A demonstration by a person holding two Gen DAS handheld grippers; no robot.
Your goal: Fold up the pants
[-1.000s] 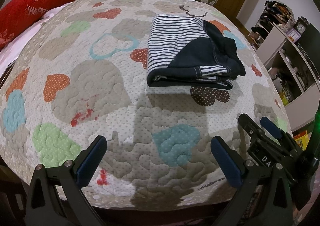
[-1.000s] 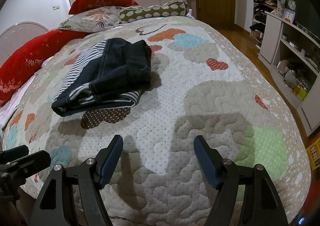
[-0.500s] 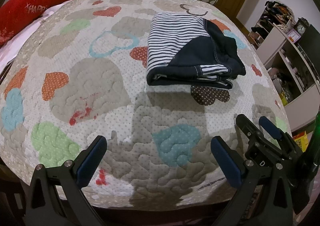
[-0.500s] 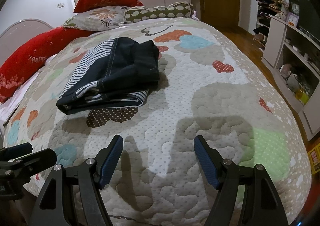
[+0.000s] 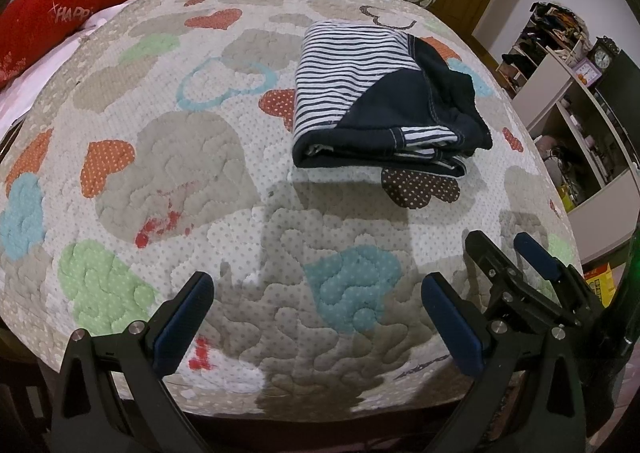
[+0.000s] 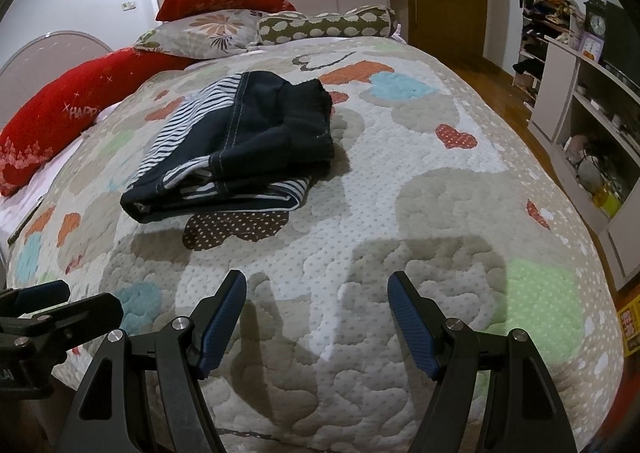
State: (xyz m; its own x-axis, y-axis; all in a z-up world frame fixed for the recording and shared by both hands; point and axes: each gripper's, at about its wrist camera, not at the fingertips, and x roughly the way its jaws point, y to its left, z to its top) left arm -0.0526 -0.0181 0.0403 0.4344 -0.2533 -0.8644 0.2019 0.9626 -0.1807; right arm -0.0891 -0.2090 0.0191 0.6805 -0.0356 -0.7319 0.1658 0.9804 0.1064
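Now the pants (image 5: 384, 109) lie folded into a thick bundle on the bed's heart-patterned quilt (image 5: 208, 157), dark denim with the striped lining turned out on one side. Measured from that bundle, everything else falls into place: a brown dotted heart patch (image 6: 236, 227) peeks out just beneath its near edge, and a red dotted heart sits at its left edge in the left wrist view. Beyond the bundle, toward the head of the bed, a floral pillow (image 6: 204, 31) and a spotted bolster (image 6: 328, 23) line up, with a long red cushion (image 6: 64, 109) off to the bundle's left. To its right, past the bed's edge, stands an open shelf unit (image 6: 592, 125) with a small clock (image 6: 596, 25) on top.

Both tools hang well short of the bundle, over the near end of the quilt. The left tongs (image 5: 316, 305) are spread wide, blue pads apart with only quilt showing between them. The right tongs (image 6: 318, 305) are likewise spread, nothing pinched, quilt visible through the gap. In the left wrist view the right tool appears beside the left, neither touching the pants.
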